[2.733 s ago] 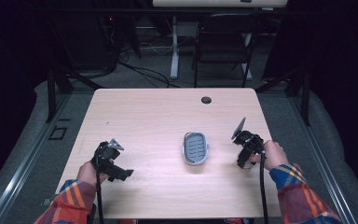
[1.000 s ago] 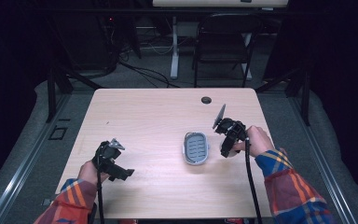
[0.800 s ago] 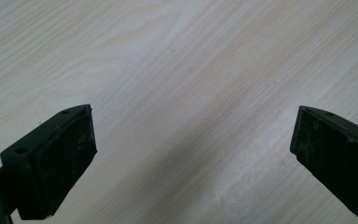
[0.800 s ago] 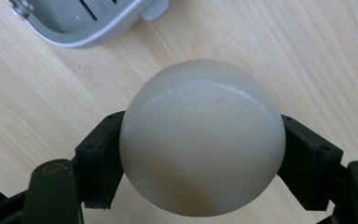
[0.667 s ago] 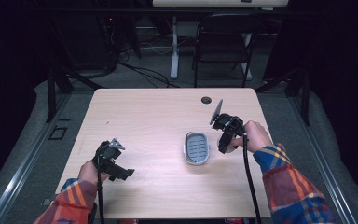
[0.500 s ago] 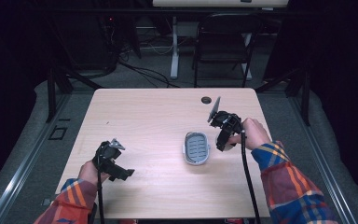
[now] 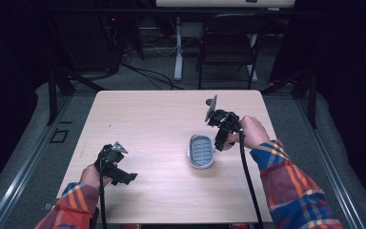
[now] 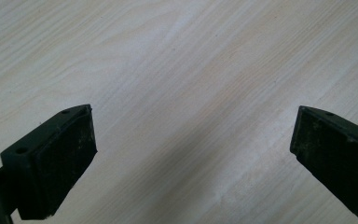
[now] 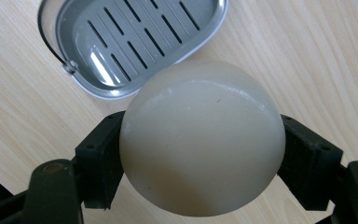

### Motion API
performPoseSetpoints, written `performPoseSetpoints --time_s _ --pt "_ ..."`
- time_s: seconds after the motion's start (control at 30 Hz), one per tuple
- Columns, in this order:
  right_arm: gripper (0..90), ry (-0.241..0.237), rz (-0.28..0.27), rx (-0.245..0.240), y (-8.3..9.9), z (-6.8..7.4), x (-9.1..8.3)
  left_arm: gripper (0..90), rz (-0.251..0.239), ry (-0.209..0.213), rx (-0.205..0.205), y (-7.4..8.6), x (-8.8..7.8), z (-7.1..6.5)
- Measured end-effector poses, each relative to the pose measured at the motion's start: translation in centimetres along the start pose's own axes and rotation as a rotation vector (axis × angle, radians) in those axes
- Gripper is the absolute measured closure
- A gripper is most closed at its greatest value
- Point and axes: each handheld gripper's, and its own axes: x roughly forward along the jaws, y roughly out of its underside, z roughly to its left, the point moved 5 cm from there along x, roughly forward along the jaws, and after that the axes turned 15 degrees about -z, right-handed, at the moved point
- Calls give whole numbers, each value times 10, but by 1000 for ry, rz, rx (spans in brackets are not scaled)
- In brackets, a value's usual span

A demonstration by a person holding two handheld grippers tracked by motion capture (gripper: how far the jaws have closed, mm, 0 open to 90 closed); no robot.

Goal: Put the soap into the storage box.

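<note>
Item: one bar of soap (image 9: 200, 140), rounded, off-white to cream, matt and slightly chalky on its surface, with a faint dark fleck near the top and no wrapper or lettering that I could make out. Location at the time of entry: clamped in my right gripper (image 7: 221, 136), both black jaws pressed against its flanks, held above the wooden table (image 7: 162, 119) just beside the soap dish (image 7: 201, 151), on that dish's right as the high view showed it. Companion item: the soap dish, grey, oval, with a slotted draining floor and a thin dark wire loop at one end; it lay flat and held nothing. In the right gripper view its rim passed just behind the soap's upper edge, so the bar overlapped the dish only slightly. Progress, as I judged it: the pick-up was done and the grip looked firm; the bar had not yet been carried over the middle of the dish, lowered onto the slots or let go, so roughly the second half of the job remained. Second tool: my left gripper (image 7: 112, 164), well apart from the dish toward the near left of the table, jaws spread wide over bare wood and holding nothing. Other entry: a small dark round object (image 7: 209, 101) beyond the dish, near the far edge, too small to identify.
</note>
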Motion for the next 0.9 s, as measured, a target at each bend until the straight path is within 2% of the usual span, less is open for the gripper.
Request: performPoseSetpoints --time_s 0.47,0.9 --pt "244 -22 7 -52 -28 16 12 3 1 1 0 0 0 0" --pt "244 -51 17 -81 -45 28 33 3 0 1 0 0 -1 0"
